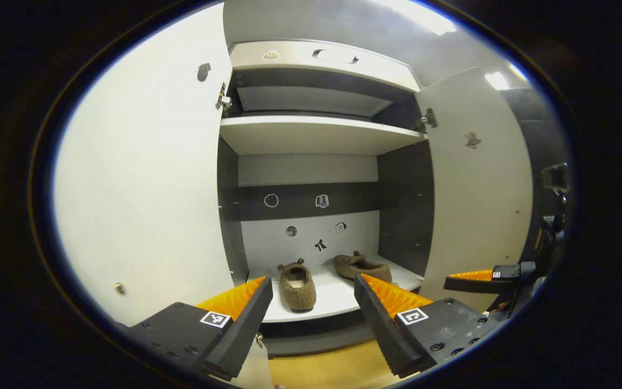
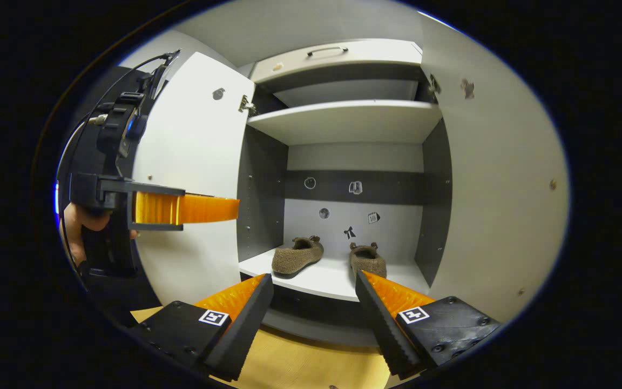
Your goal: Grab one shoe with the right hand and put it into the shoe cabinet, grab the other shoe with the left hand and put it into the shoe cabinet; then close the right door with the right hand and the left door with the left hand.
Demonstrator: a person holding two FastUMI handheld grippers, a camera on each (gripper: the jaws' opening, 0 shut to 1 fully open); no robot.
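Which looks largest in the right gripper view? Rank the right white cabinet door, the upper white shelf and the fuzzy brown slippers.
1. Right white cabinet door, though nearest.
2. Upper white shelf.
3. Two fuzzy brown slippers, alike.

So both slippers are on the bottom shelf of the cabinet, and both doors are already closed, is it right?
Not quite. Both slippers lie on the bottom shelf, but the left door and right door stand open, as the left gripper view shows.

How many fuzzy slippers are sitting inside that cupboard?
2. Both brown fleecy slippers rest on the white bottom shelf of the open cabinet: the left slipper with its opening facing the camera, the right slipper lying at an angle beside it. None seem hidden.
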